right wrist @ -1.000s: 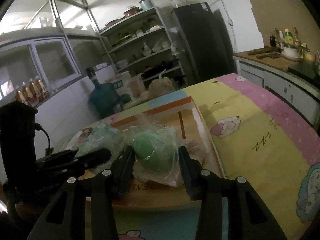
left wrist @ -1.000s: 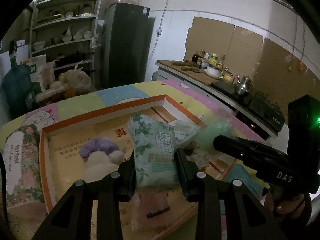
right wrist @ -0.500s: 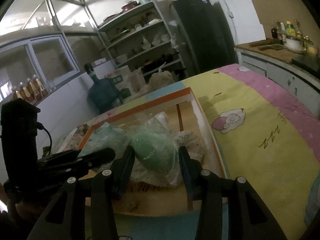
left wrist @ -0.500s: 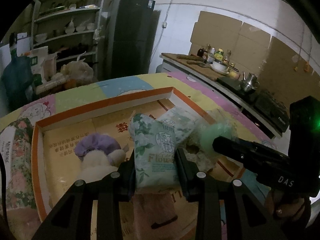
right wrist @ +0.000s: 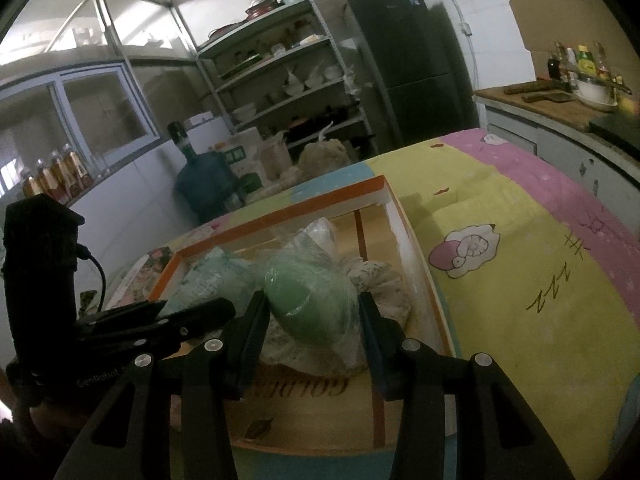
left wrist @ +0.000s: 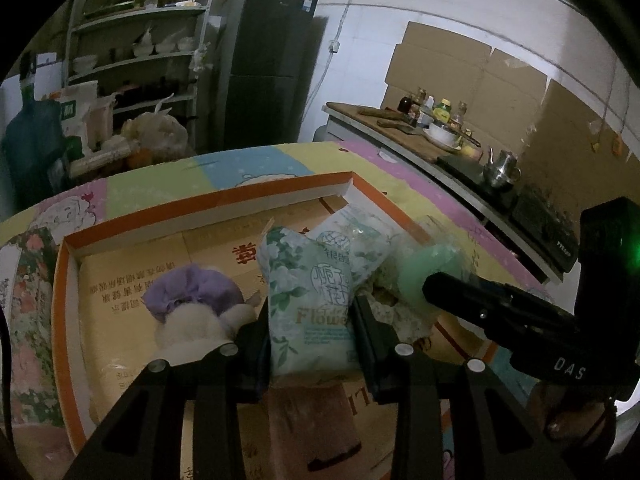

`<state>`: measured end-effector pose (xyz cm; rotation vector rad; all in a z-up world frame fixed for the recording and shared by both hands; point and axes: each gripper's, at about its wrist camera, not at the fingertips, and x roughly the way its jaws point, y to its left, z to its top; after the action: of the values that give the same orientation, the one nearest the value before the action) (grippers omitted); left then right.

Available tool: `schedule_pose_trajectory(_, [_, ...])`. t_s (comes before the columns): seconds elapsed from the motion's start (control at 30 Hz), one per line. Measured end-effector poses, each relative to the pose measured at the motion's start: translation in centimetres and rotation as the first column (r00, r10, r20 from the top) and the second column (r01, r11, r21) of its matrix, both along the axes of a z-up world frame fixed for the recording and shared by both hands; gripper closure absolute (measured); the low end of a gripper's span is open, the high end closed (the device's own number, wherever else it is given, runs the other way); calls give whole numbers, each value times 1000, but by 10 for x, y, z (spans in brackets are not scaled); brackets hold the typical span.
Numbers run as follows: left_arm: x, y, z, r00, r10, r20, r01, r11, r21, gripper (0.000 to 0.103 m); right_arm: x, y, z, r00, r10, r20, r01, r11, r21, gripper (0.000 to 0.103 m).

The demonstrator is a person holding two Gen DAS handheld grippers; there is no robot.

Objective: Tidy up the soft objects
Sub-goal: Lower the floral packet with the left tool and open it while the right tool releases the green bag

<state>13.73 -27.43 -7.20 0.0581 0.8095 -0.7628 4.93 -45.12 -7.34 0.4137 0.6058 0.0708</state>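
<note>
A shallow cardboard box [left wrist: 208,204] with an orange rim lies on the table. My left gripper [left wrist: 308,316] is shut on a green floral tissue pack [left wrist: 308,288], held upright just over the box floor. A purple and white plush [left wrist: 192,304] lies in the box to its left, and a brown block [left wrist: 312,412] lies below it. My right gripper [right wrist: 312,312] is shut on a green round thing in a clear plastic bag [right wrist: 308,300], low over the box's right part [right wrist: 408,248], above a floral cloth [right wrist: 376,276]. The two grippers sit side by side.
A pastel cartoon cloth [right wrist: 500,240] covers the table to the right of the box. A counter with a kettle [left wrist: 500,168] and bottles runs along the right wall. Shelves [right wrist: 288,80], a dark fridge [right wrist: 408,60] and a water jug [right wrist: 204,188] stand behind the table.
Both grippers have sunk a little and moved forward over the box with their loads still held. The box now looks nearer and larger.
</note>
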Motion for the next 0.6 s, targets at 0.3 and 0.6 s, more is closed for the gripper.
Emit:
schedule_pose_trajectory(0.3, [2,0,-2,1000,15,-24,-15,1000,1,62,2,0,1,1000,1,7,-1,1000,6,54])
schedule_pose_trajectory(0.6, [-4,-2,0,1000,24,-9,-24,1000,5,43,0,-1,2,1000,-6,9,6,1000,10,52])
